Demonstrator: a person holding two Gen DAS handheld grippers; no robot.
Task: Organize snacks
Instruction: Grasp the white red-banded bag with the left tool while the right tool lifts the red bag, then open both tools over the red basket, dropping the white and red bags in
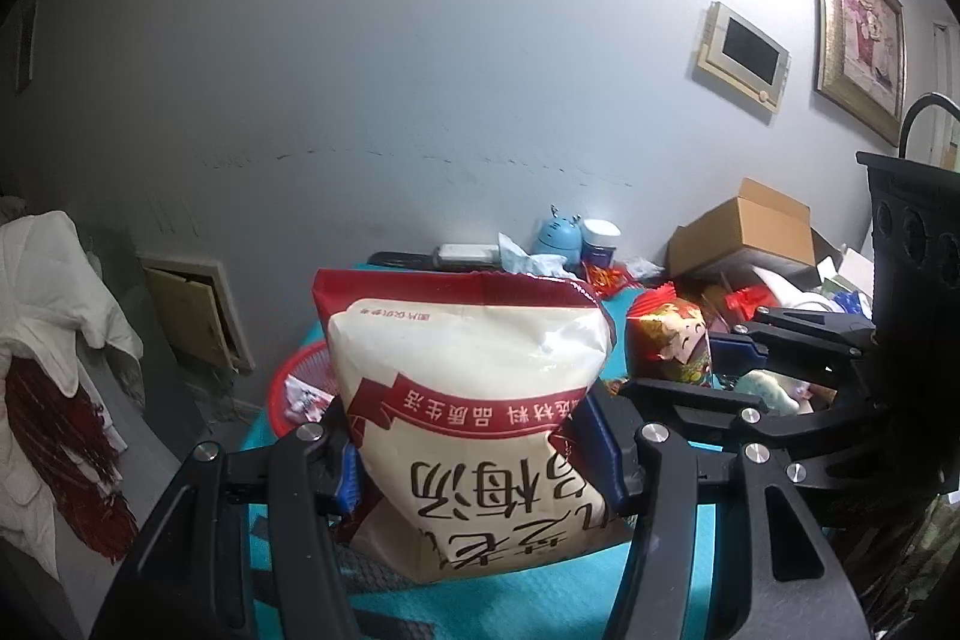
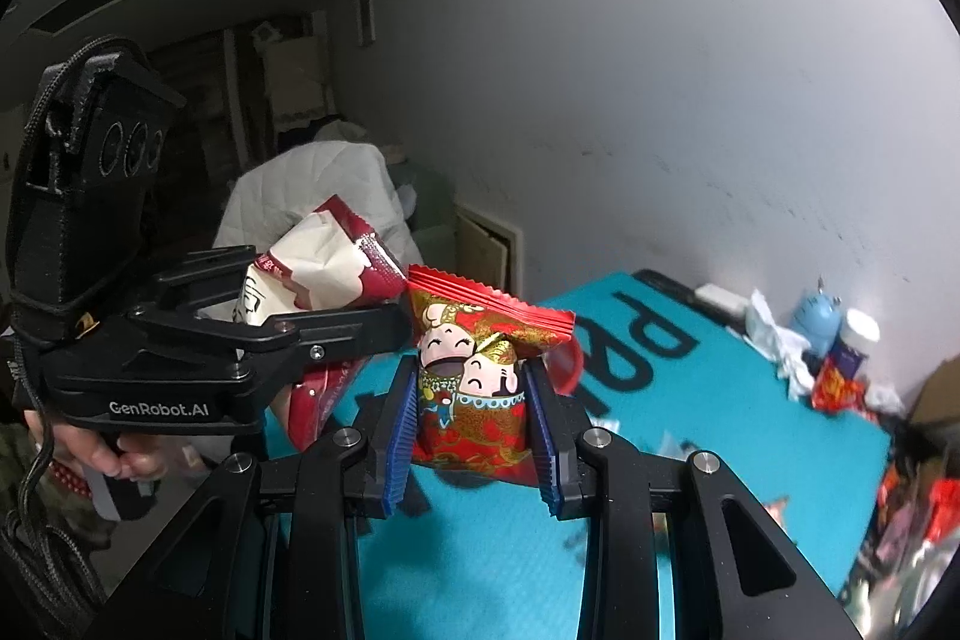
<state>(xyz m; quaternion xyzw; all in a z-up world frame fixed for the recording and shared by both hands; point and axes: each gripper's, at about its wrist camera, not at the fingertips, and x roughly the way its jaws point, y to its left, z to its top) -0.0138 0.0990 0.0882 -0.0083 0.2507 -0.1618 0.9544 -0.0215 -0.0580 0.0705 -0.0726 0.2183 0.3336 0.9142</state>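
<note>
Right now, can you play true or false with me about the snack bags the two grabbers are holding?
1. The left gripper holds a big cream bag with a red top. True.
2. The right gripper is empty. False: it is shut on a small red packet with cartoon faces.
3. Both bags are lying flat on the teal table mat. False: both are held up above it.
4. A red basket sits behind the big bag. True.
5. The cardboard box at the back is closed. False: its flap stands open.
</note>
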